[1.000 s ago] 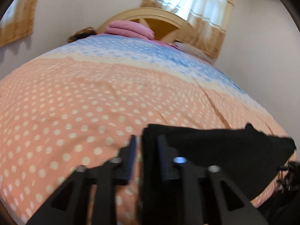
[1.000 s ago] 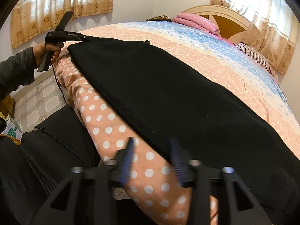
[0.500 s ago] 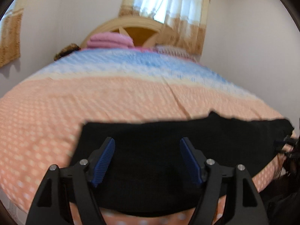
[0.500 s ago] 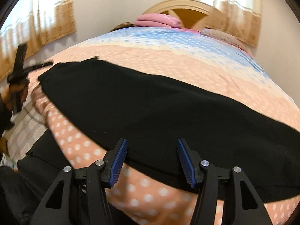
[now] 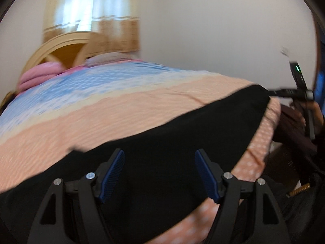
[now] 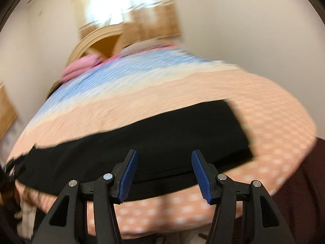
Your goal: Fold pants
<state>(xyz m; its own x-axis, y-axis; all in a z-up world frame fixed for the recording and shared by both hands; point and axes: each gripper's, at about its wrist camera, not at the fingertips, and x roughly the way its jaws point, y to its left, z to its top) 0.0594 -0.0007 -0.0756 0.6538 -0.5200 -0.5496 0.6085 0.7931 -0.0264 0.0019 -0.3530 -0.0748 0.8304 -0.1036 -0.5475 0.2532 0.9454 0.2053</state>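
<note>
Black pants (image 5: 162, 146): laid flat as a long dark band across the near, peach-coloured end of the bed (image 5: 121, 109); near edge close to the mattress edge; in the right wrist view (image 6: 162, 138) one squared end toward the right, the other end running off to the far left

Left gripper (image 5: 159, 174): fingers (image 5: 112, 172) spread wide, blue ribbed pads facing each other across a broad gap; jaws just been opening; pads clear of the cloth, nothing clamped; pants visible beyond and below the gap

Right gripper (image 6: 163, 174): fingers (image 6: 129, 174) parted to a middling gap, empty; near edge of the pants and a strip of dotted bedcover visible between and beyond the tips; also visible at far right of the left wrist view (image 5: 296, 93), raised off the far end of the pants, gripped by a hand (image 5: 312, 118)

Bedcover: peach with pale dots near, cream stripe, then blue toward the head; heavily blurred in both views

Headboard (image 5: 61, 46): light wood, arched, at far end

Pink folded bedding (image 5: 38, 75): stacked by the headboard

Curtains (image 5: 113, 30): tan and white, over a bright window behind the headboard

Walls: plain, pale
</note>
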